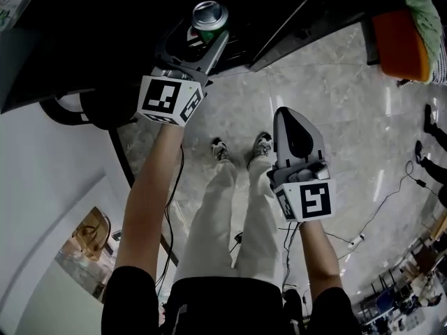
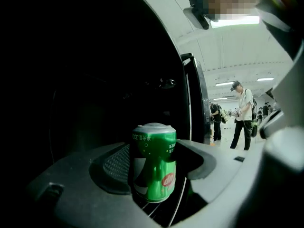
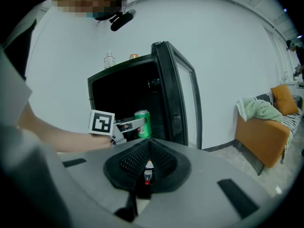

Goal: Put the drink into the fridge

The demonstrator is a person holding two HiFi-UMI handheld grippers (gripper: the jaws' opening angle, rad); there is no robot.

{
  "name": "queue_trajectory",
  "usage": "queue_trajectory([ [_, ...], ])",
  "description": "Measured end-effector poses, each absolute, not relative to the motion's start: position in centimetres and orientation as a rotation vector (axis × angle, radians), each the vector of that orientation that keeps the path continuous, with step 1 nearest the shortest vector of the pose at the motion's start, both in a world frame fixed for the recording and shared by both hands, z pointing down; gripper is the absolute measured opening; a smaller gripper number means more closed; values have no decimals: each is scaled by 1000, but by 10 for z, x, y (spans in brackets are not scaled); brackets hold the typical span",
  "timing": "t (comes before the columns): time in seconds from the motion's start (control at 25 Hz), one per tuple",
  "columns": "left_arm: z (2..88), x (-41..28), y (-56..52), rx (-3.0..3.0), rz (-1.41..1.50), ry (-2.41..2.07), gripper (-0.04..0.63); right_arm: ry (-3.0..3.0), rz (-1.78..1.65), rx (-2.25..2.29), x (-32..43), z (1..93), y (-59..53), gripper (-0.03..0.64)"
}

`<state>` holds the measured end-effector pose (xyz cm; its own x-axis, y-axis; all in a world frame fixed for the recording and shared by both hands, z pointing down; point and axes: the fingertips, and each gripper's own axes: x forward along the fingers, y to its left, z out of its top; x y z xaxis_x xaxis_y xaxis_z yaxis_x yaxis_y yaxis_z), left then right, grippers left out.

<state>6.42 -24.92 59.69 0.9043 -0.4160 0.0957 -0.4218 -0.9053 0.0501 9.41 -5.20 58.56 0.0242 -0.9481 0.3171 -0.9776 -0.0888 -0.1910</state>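
Can: 1, green, upright, at fridge opening | Fridge: 1, door open | Left gripper: 1, jaws pinching can | Right gripper: 1, jaws pressed together, empty, well apart from fridge
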Motion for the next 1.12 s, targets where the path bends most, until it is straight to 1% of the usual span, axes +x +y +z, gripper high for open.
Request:
queue_trajectory([
  [0.32, 617, 97, -280, 3038, 171, -668, 295, -2052, 550, 2200, 97, 596, -62, 14],
  [0.84, 639, 116, -310, 2984, 144, -781, 295, -2013, 592, 2195, 104, 605, -52, 14],
  [1.12, 643, 123, -313, 3024, 180, -793, 296, -2019, 624, 2192, 98, 610, -51, 14],
])
